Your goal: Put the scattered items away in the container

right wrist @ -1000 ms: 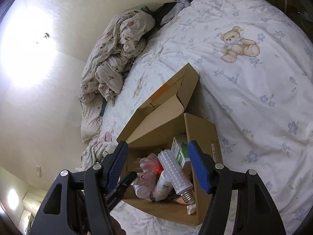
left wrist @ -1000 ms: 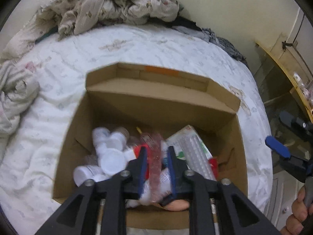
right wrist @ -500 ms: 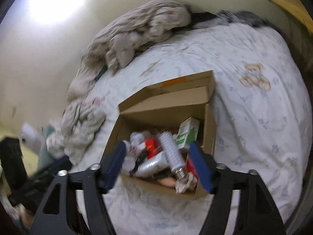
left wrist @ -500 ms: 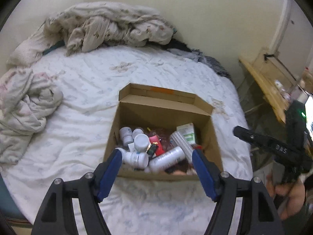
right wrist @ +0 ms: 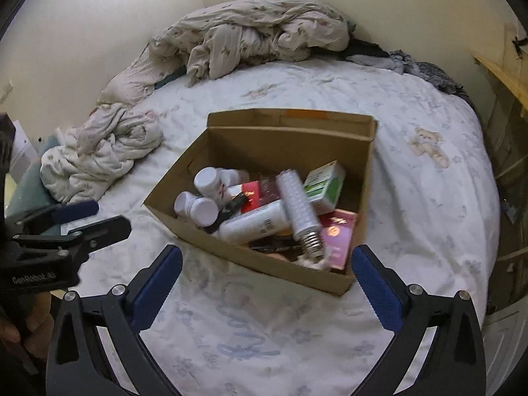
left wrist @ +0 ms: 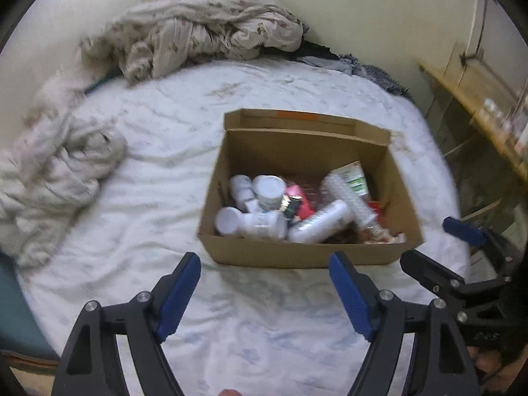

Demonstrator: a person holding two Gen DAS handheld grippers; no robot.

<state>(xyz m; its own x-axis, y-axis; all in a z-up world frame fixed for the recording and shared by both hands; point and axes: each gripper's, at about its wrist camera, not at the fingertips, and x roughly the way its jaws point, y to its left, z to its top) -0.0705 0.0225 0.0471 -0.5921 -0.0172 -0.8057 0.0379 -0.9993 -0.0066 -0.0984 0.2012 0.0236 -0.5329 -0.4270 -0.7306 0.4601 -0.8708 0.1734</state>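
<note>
A cardboard box (left wrist: 307, 254) stands open on the bed (left wrist: 158, 198), its flaps raised at the far side, and holds a heap of small household items. In the left wrist view, white pill bottles (left wrist: 260, 222) lie at the box's left side, a long white tube (left wrist: 318, 222) rests slantwise across the middle, and a green-and-white carton (left wrist: 353, 180) leans toward the far right corner. In the right wrist view, a corn-style light bulb (right wrist: 297, 209) lies over the tube with its screw base toward the near wall, beside a pink packet (right wrist: 336, 239) at the near right corner. The left hand-held gripper (left wrist: 264, 293) is held over the bare sheet just short of the box, its blue-padded fingers spread wide with nothing between them. The right hand-held gripper (right wrist: 267, 283) is likewise spread wide and empty, held short of the box's near corner. Each device appears at the edge of the other's view. A crumpled blanket (right wrist: 250, 36) is piled at the head of the bed, and a second bundle of bedding (right wrist: 99, 158) lies at its left edge. A teddy-bear print (right wrist: 427, 147) marks the sheet to the right of the box.
</note>
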